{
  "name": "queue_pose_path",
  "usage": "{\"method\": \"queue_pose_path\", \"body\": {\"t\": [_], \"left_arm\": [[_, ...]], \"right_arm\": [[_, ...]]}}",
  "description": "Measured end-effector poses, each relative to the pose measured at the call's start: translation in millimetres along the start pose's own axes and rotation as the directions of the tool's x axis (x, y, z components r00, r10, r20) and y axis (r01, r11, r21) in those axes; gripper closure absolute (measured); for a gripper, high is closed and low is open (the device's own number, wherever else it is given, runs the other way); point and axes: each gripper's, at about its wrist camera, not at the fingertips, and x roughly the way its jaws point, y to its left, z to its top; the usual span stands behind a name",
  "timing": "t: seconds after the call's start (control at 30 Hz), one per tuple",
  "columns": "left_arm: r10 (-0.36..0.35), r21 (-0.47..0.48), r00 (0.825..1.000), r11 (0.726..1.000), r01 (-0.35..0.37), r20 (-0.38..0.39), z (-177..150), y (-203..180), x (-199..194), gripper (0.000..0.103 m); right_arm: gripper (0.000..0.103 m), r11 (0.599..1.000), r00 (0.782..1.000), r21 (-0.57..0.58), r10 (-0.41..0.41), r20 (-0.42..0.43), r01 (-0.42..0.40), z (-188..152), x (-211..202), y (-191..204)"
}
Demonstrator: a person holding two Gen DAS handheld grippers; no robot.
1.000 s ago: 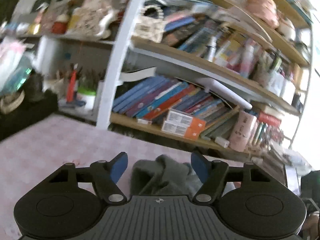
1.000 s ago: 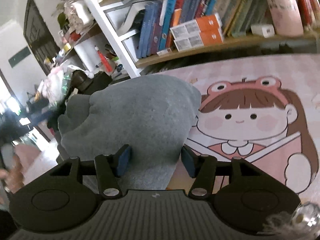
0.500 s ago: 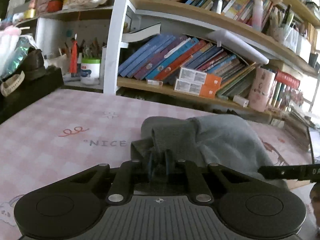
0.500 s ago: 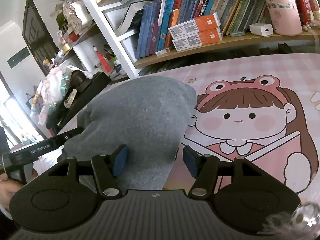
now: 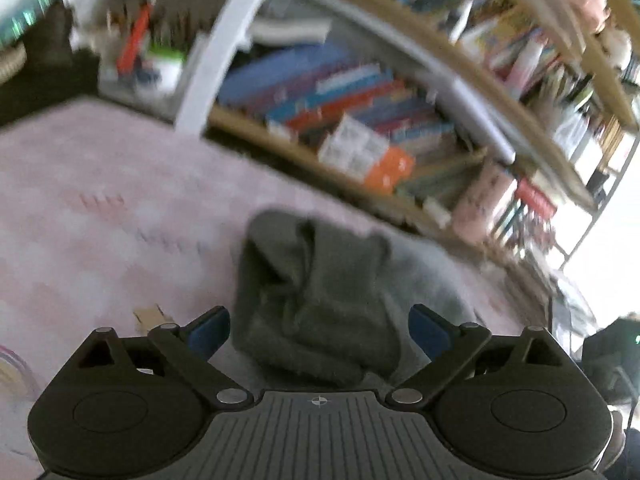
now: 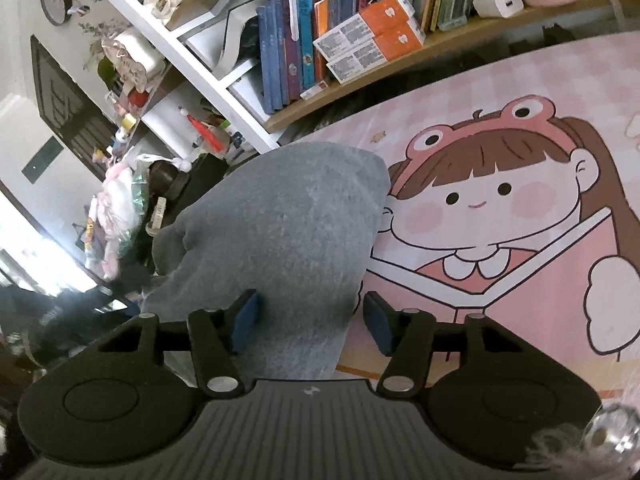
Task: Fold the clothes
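Observation:
A grey knitted garment (image 5: 320, 292) lies bunched on the pink checked tablecloth (image 5: 100, 216). In the left wrist view my left gripper (image 5: 319, 330) is open, its blue pads either side of the garment's near edge, nothing held. In the right wrist view the same garment (image 6: 288, 232) lies as a smooth folded grey mass. My right gripper (image 6: 310, 320) is open above its near end, left pad over the cloth, right pad over the tablecloth.
A bookshelf (image 6: 340, 32) full of books and orange boxes (image 6: 376, 40) stands just behind the table. The tablecloth carries a cartoon girl print (image 6: 500, 216) to the right of the garment. Clutter and bags (image 6: 120, 208) sit at the left.
My left gripper was shut on the garment's edge half a second ago; now it has opened, let go and tilted. My right gripper stays open and has shifted slightly.

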Motion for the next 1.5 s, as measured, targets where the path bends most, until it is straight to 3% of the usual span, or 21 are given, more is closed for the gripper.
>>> {"method": "queue_pose_path", "body": {"t": [0.1, 0.2, 0.27, 0.37, 0.5, 0.67, 0.8, 0.9, 1.0, 1.17, 1.5], "left_arm": [[-0.024, -0.056, 0.998, 0.998, 0.021, -0.052, -4.7, 4.8, 17.6, 0.009], [-0.035, -0.061, 0.998, 0.998, 0.032, -0.044, -7.1, -0.3, 18.4, 0.026], [-0.029, -0.019, 0.999, 0.999, 0.029, -0.032, -9.7, -9.6, 13.7, 0.036], [-0.017, 0.015, 1.000, 1.000, 0.018, -0.019, -11.3, -14.5, 12.1, 0.037], [-0.039, -0.040, 0.999, 0.998, 0.038, -0.037, -8.6, -3.5, 15.0, 0.032], [-0.054, -0.069, 0.997, 0.996, 0.050, -0.056, -9.4, 2.3, 20.5, 0.022], [-0.062, -0.082, 0.997, 0.995, 0.058, -0.052, -10.8, 4.3, 21.9, 0.022], [-0.067, -0.090, 0.997, 0.994, 0.063, -0.046, -12.1, 4.2, 21.1, 0.026], [-0.069, -0.079, 0.997, 0.995, 0.066, -0.030, -12.8, 0.9, 16.8, 0.037], [-0.088, -0.063, 0.996, 0.994, 0.088, -0.002, -11.2, -3.4, 9.5, 0.040], [-0.145, 0.007, 0.989, 0.989, 0.145, 0.027, 8.4, -10.6, 10.1, 0.041]], "right_arm": [[0.063, 1.000, 1.000, 0.002, 0.009, 0.010, -0.009, 0.1, -1.4, 0.5], [0.071, 1.000, 0.999, -0.023, -0.004, 0.041, 0.005, -0.3, -4.3, 3.7], [0.071, 0.994, 0.996, -0.100, -0.045, 0.077, 0.052, -1.7, -7.5, 12.6], [0.071, 0.983, 0.995, -0.164, -0.069, 0.078, 0.081, -3.2, -7.5, 20.5], [0.059, 0.996, 0.999, -0.078, -0.040, 0.023, 0.041, 1.2, -6.0, 10.8], [0.057, 0.999, 1.000, 0.035, -0.006, -0.026, 0.007, 3.2, -2.2, -4.2], [0.057, 0.997, 0.999, 0.078, 0.030, -0.043, -0.026, 2.3, -0.4, -8.5], [0.066, 0.998, 0.999, 0.046, 0.032, -0.033, -0.030, 1.0, -1.4, -4.2], [0.076, 0.999, 1.000, -0.035, 0.013, 0.001, -0.013, -0.3, -5.7, 7.4], [0.079, 0.989, 0.998, -0.149, 0.007, 0.061, 0.003, -0.5, -14.7, 24.7], [0.079, 0.979, 0.993, -0.203, 0.020, 0.119, 0.005, 5.4, -18.4, 31.0]]}}
